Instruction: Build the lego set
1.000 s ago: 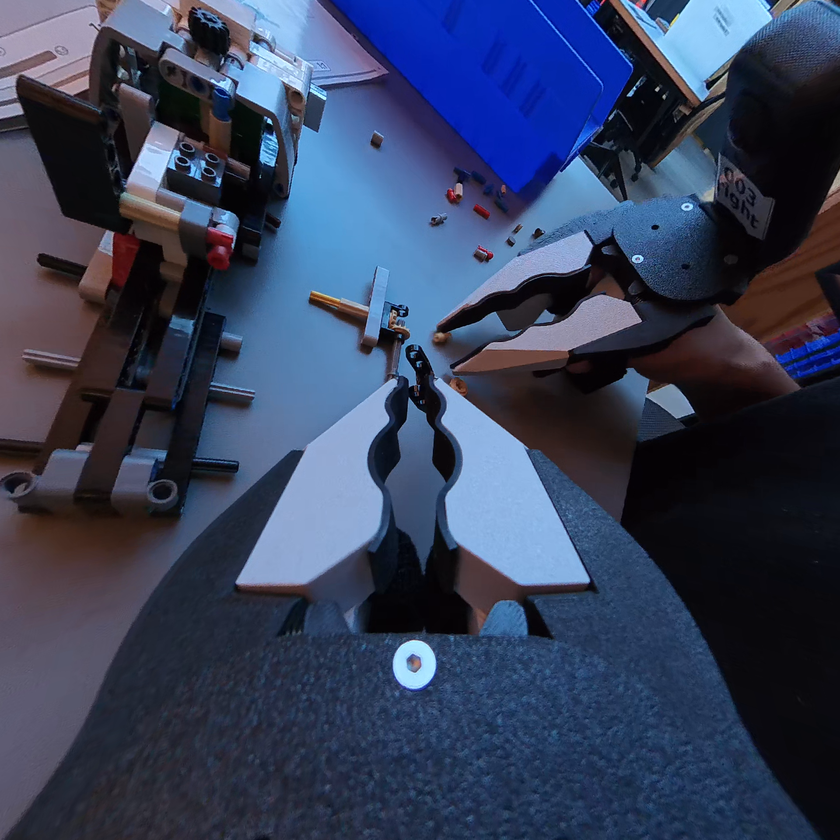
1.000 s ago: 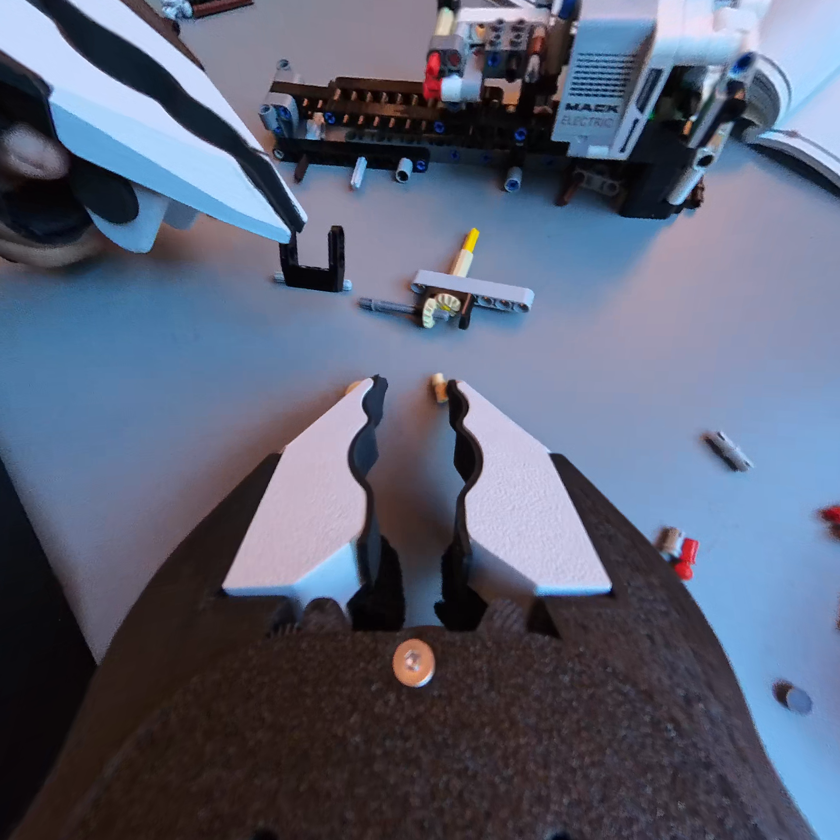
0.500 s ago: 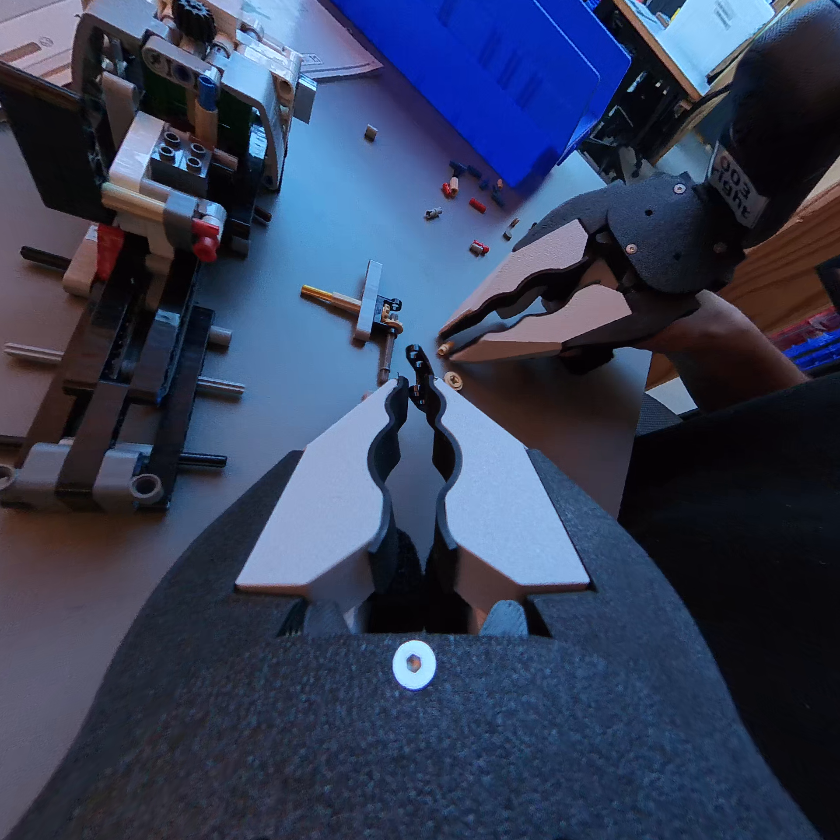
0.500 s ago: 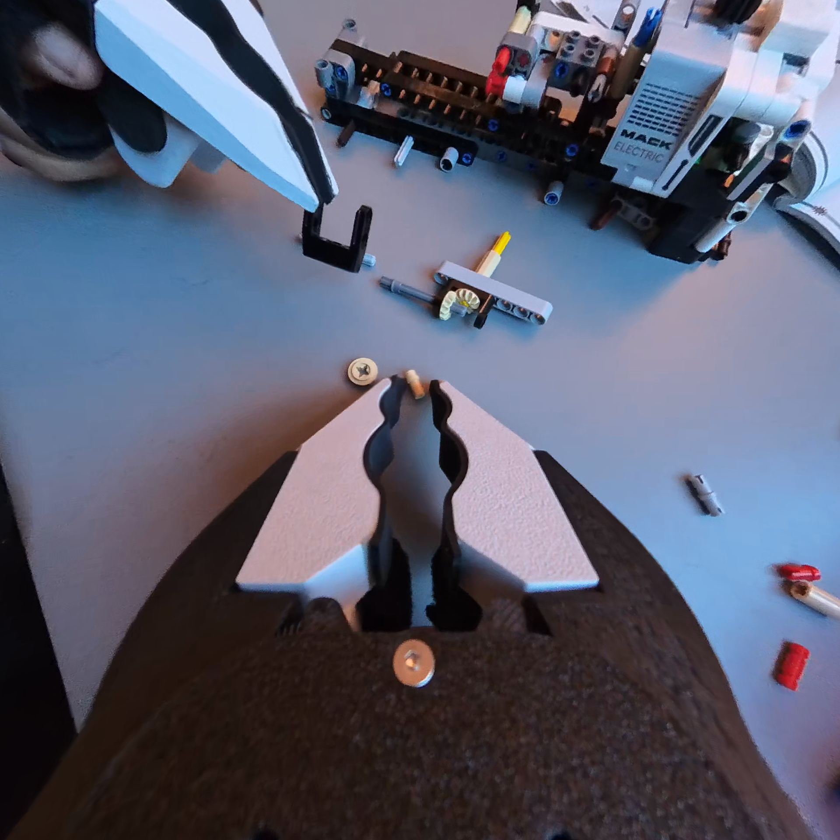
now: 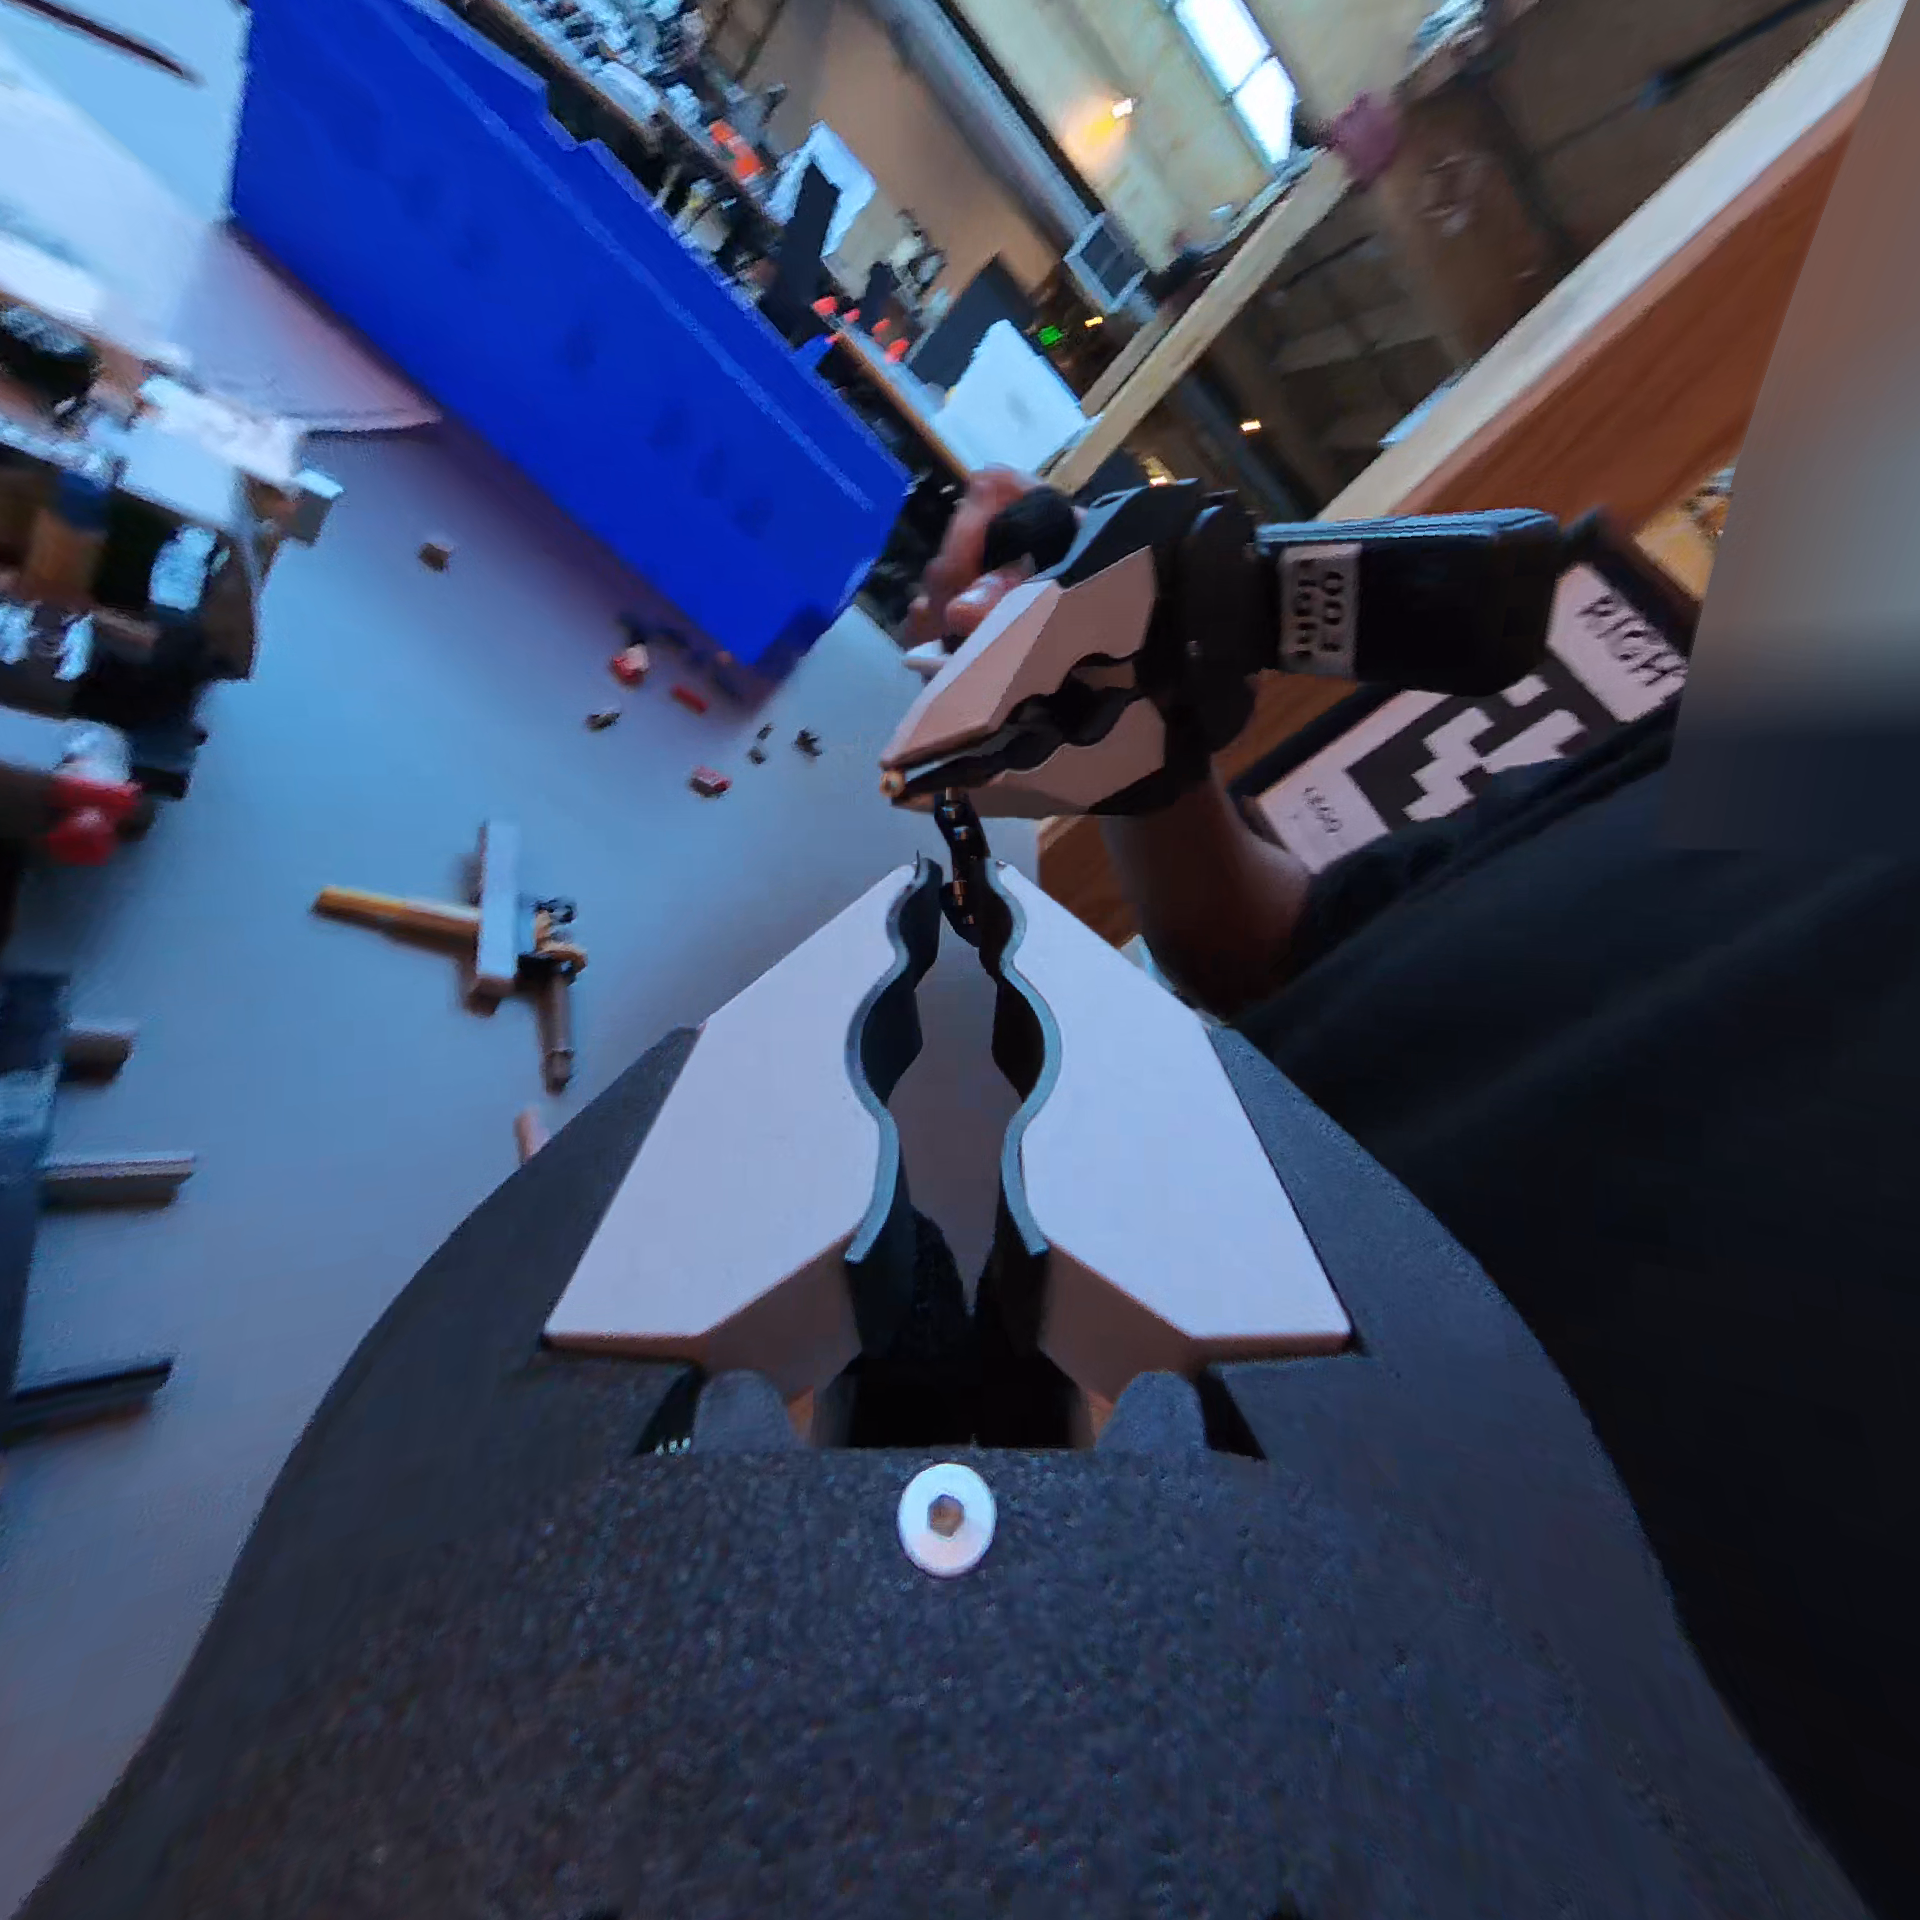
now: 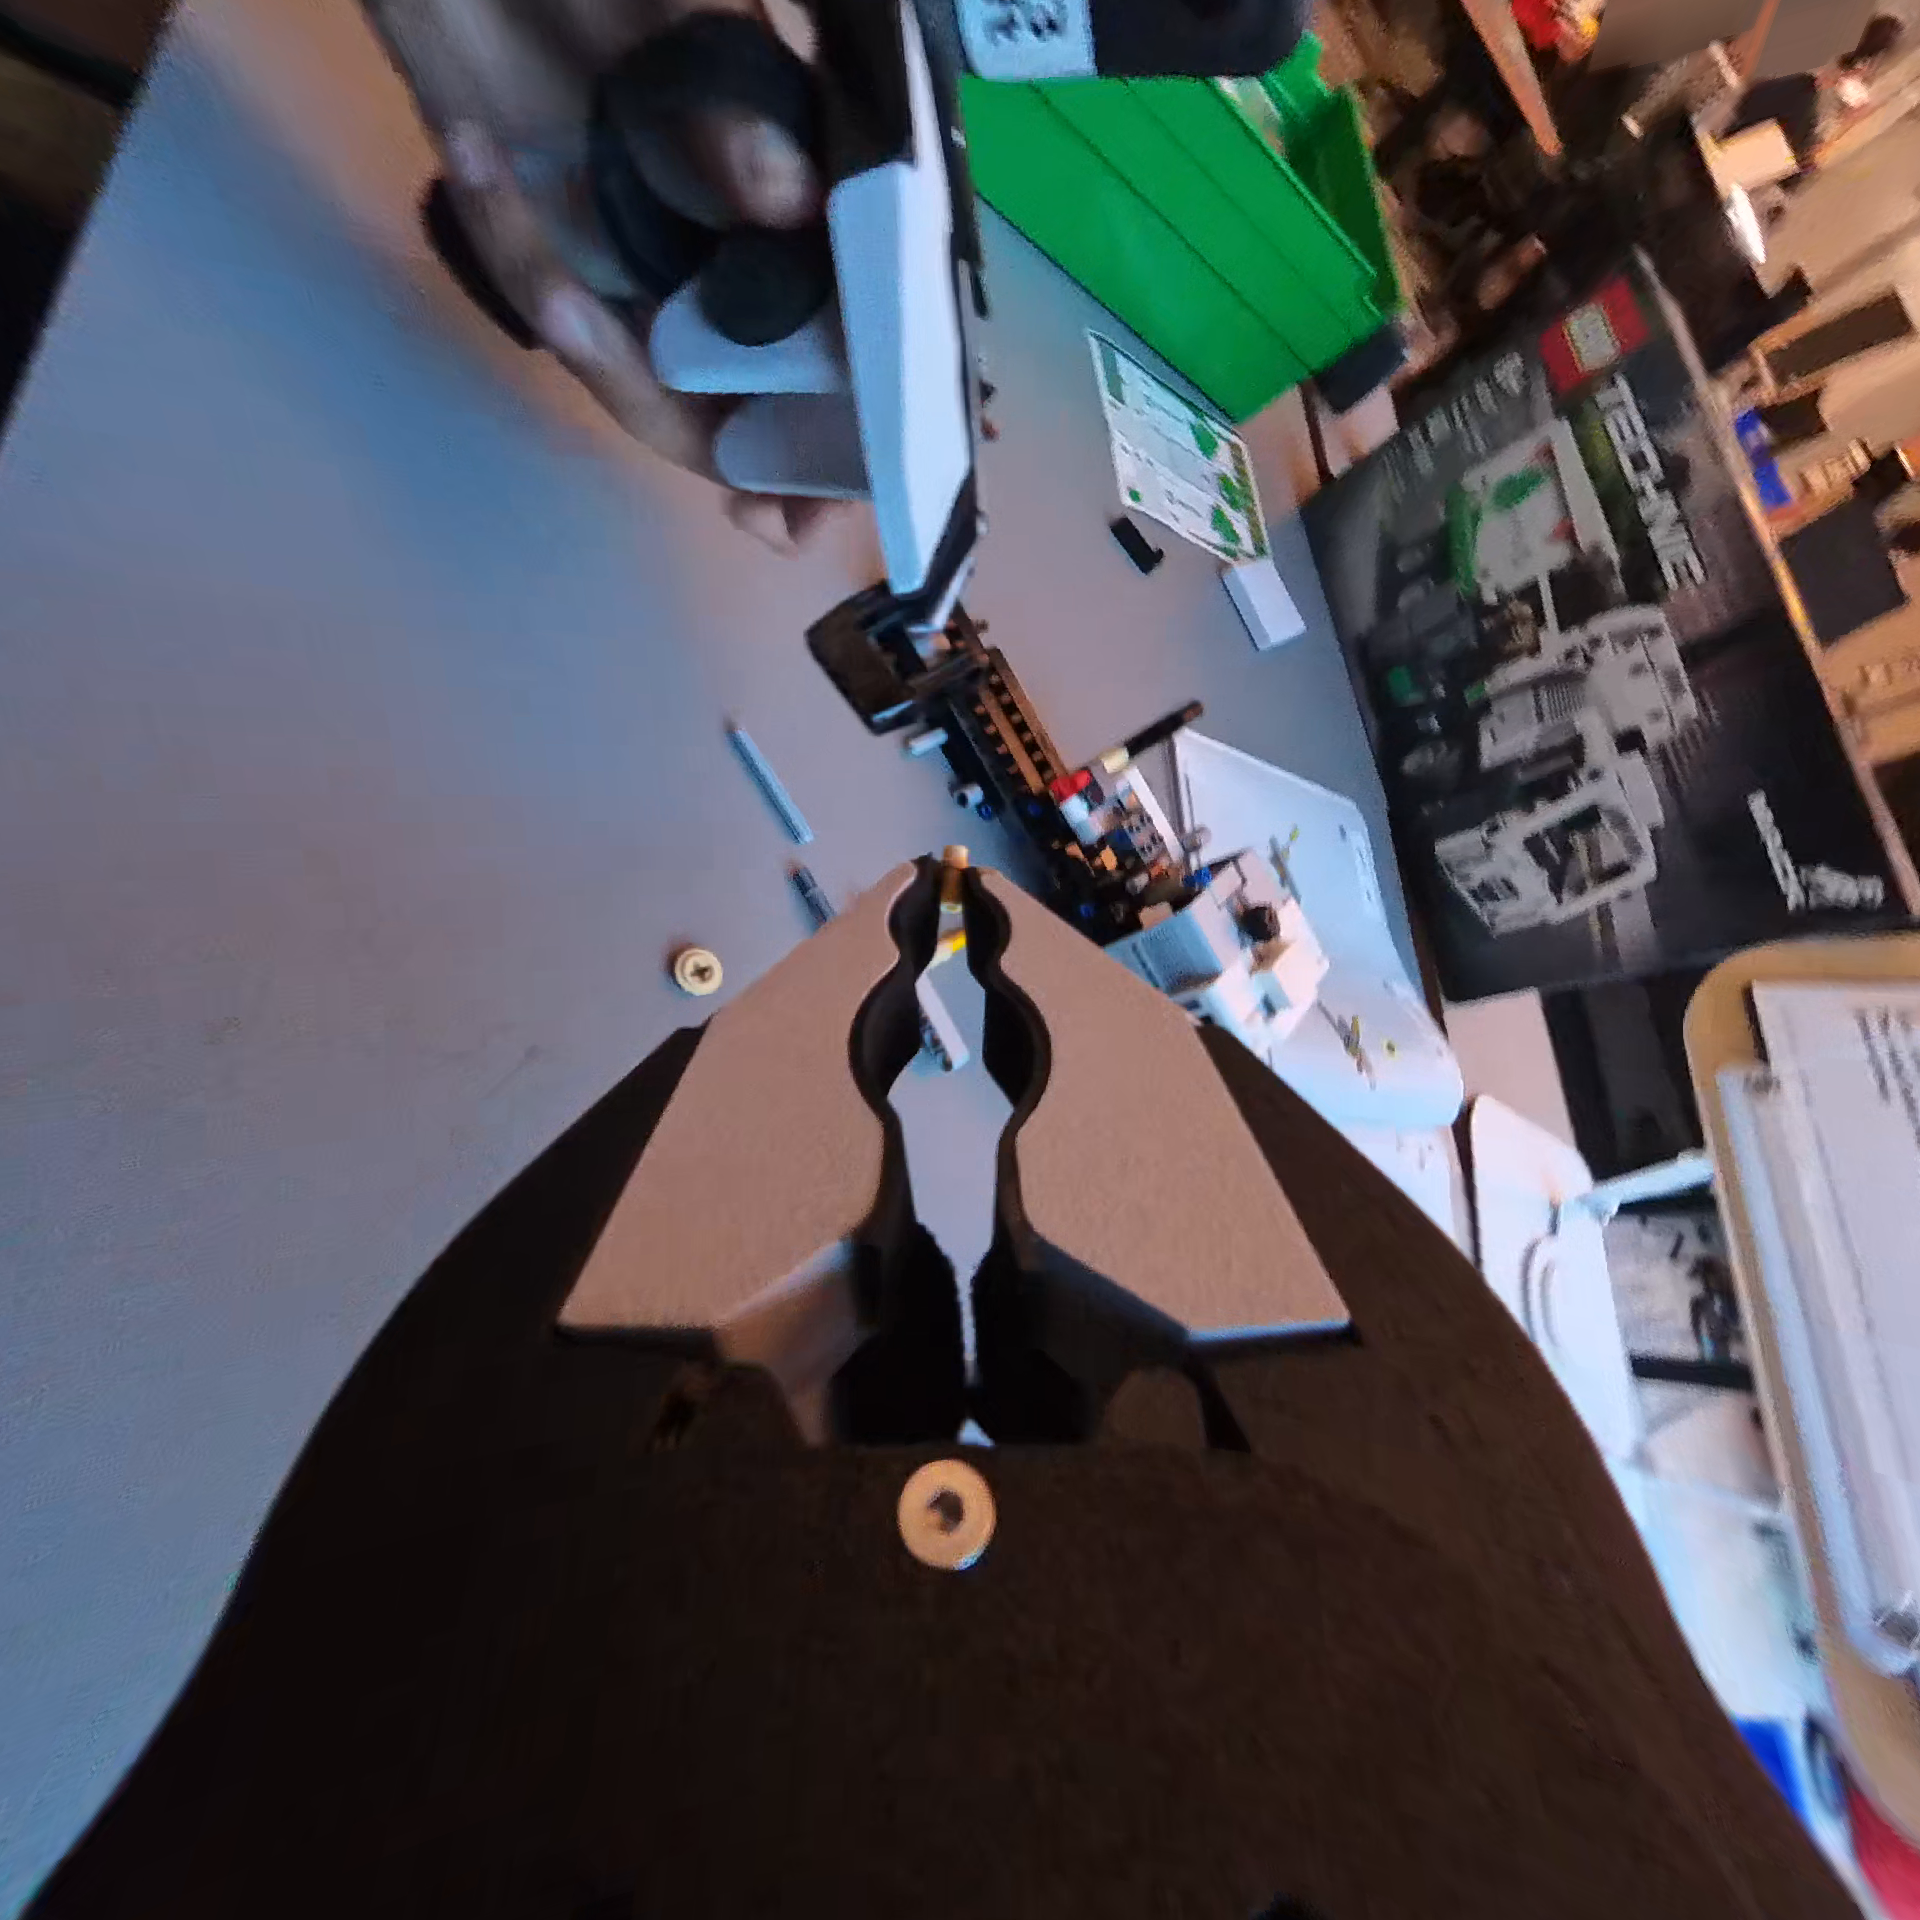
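My left gripper (image 5: 958, 881) is shut on a small black U-shaped lego piece (image 5: 956, 831) that sticks out past its tips, held above the table. My right gripper (image 6: 951, 883) is shut on a short tan pin (image 6: 953, 864). In the left wrist view the right gripper (image 5: 902, 777) hangs just above the black piece, pin end close to it. In the right wrist view the left gripper (image 6: 940, 603) shows farther off with the black piece (image 6: 857, 655). The half-built white and black truck (image 6: 1091, 831) lies on the grey table (image 6: 364, 831).
A grey beam with a yellow axle (image 5: 499, 914) lies on the table. A tan round piece (image 6: 696, 968) and a grey axle (image 6: 769, 784) lie near it. A blue bin (image 5: 582, 312), a green bin (image 6: 1174, 229), the set's box (image 6: 1558, 644) and loose small parts (image 5: 675, 686) stand farther back. There is about 5 centimeters between the tips of the two grippers.
The right gripper closed on the tan pin and lifted it off the table. Both grippers rose and tilted, bringing the pin close to the black piece in the left gripper.
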